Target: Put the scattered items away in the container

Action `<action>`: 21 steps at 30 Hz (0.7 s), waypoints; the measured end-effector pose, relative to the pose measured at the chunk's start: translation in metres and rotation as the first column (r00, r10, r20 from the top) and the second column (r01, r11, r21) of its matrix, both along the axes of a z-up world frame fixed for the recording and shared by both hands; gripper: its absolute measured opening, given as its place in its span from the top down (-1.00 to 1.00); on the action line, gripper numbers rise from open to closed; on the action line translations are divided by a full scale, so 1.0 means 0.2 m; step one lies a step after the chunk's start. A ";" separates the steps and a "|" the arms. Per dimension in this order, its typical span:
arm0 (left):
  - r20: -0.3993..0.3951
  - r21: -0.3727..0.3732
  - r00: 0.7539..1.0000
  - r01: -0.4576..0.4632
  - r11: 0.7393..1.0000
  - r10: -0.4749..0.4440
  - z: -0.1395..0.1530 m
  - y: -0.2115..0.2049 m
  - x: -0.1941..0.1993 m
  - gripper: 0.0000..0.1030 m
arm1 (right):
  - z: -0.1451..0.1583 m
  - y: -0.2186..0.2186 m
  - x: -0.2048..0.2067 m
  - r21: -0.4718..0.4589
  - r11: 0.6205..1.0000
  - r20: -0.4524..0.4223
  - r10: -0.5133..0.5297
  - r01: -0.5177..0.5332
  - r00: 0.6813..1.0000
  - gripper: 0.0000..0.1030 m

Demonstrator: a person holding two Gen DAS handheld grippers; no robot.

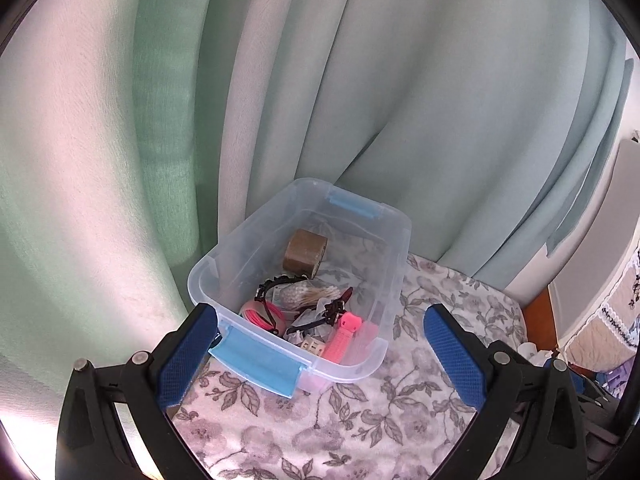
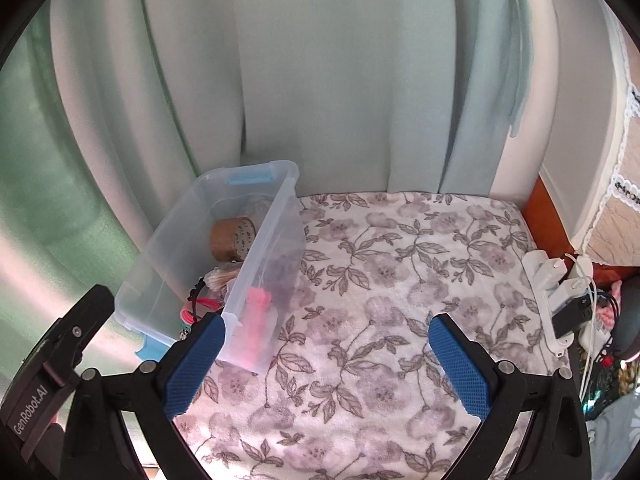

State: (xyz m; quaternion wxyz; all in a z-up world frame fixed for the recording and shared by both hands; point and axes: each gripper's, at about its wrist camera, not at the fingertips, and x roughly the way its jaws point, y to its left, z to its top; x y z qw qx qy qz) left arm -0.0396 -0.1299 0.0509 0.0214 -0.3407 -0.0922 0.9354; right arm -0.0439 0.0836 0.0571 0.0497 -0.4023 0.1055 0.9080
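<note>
Since the flowery counter (image 2: 400,264) looks bare of small things, the tidying seems nearly done. The clear container (image 1: 394,280) sits at the back left by the green curtain (image 1: 120,160), holding a brown tape roll (image 1: 305,252), a pink comb (image 1: 347,338) and more. Both the left gripper (image 1: 320,344) and right gripper (image 2: 326,356) are spread wide, holding nothing. Next, check for leftovers. Only the right view shows white plugs (image 2: 556,280) at the far edge.
</note>
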 end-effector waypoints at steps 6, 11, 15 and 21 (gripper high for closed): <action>0.015 -0.032 1.000 0.006 0.999 -0.005 -0.01 0.03 0.01 -1.00 | 0.04 0.05 0.03 0.001 0.999 0.004 -0.047 0.047 0.999 -1.00; 0.037 -0.061 0.999 -0.001 0.998 0.003 -0.02 0.04 0.01 -1.00 | 0.04 0.07 0.06 -0.028 0.999 0.019 -0.042 0.043 0.999 -1.00; 0.052 -0.103 0.999 0.010 0.995 -0.005 -0.03 0.08 0.02 -1.00 | 0.06 0.07 0.08 -0.028 0.999 0.019 -0.029 0.029 0.999 -1.00; 0.073 -0.088 0.997 0.036 0.995 -0.029 -0.01 0.10 0.03 -1.00 | 0.08 0.09 0.10 -0.015 1.000 0.048 -0.022 0.022 0.999 -1.00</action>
